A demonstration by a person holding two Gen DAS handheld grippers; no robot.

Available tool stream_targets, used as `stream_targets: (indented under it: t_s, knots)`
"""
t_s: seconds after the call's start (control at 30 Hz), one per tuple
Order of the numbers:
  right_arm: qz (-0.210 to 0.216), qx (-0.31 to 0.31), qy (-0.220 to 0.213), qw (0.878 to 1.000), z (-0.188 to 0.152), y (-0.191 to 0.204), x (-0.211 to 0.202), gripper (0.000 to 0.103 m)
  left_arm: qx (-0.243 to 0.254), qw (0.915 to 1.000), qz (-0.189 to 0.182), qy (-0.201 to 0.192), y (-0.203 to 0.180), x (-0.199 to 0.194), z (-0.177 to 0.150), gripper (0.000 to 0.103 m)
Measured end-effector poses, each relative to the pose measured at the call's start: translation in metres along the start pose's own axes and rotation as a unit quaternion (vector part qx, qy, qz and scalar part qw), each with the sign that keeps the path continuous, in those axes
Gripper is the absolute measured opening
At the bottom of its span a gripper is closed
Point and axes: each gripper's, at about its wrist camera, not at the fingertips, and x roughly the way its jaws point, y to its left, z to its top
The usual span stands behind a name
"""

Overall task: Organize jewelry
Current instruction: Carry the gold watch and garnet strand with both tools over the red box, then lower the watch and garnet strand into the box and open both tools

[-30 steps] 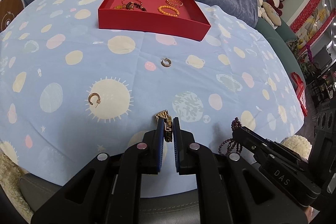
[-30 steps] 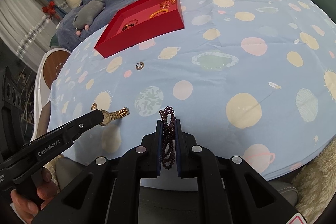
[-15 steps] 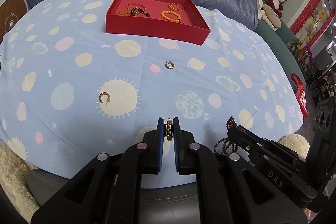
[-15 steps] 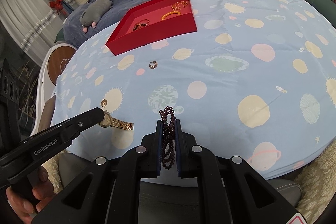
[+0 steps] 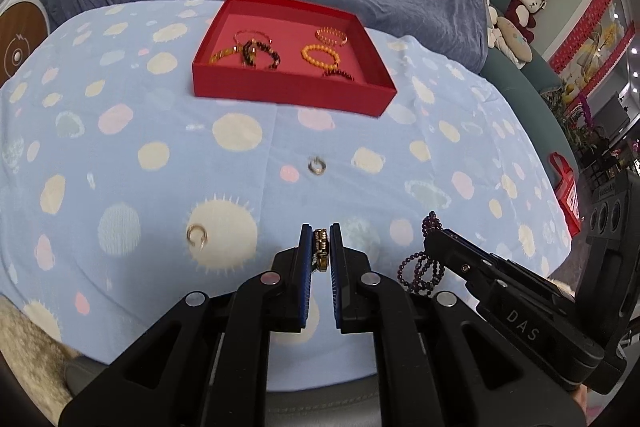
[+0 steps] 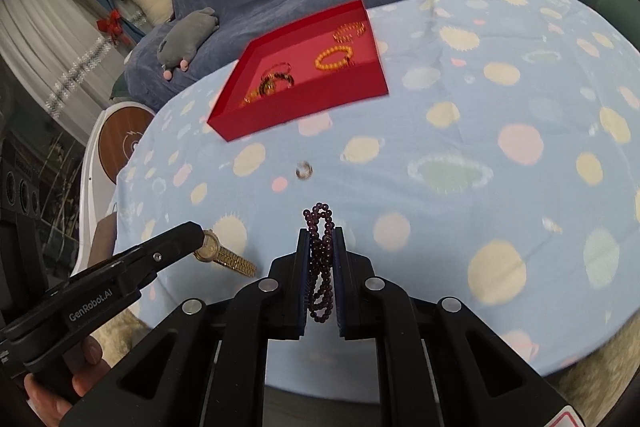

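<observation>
Your left gripper [image 5: 320, 253] clamps the limp gold watch [image 6: 224, 254], your right gripper [image 6: 320, 259] the slippery, dangling bead bracelet [image 6: 319, 251]; grip mid-strand.

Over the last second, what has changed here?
Both grippers rose off the cloth: the left gripper lifted the gold watch, the right gripper the purple bead bracelet. The red tray and two earrings stayed put.

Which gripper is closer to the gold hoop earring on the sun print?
Left. The left gripper, holding the gold watch, is just to the right of the gold hoop earring. The right gripper, holding the purple bead bracelet, is farther right, beyond the left one.
</observation>
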Motion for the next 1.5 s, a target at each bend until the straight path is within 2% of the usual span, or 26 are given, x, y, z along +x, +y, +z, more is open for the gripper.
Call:
stream_targets:
  t_s: [0.43,0.7,0.9,1.13,1.5]
  knots:
    - [0.030,-0.013,-0.051,0.998,0.119,0.029,0.032,0.010,0.014,0.9984,-0.001,-0.055,-0.006,0.019,0.116,0.008]
    - [0.025,-0.009,-0.061,0.998,0.172,0.026,0.063,0.010,0.014,0.9981,0.009,-0.059,-0.001,0.052,0.165,0.008]
    - [0.017,0.001,-0.050,0.999,0.191,0.018,0.095,0.010,0.014,0.9986,0.018,-0.047,0.006,0.083,0.184,0.008]
    - [0.009,-0.002,-0.028,1.000,0.195,0.015,0.127,0.010,0.006,0.9994,0.028,-0.020,0.018,0.120,0.188,0.008]
    - [0.006,-0.005,-0.006,1.000,0.192,0.016,0.152,0.012,-0.003,0.9992,0.038,-0.007,0.031,0.138,0.187,0.006]
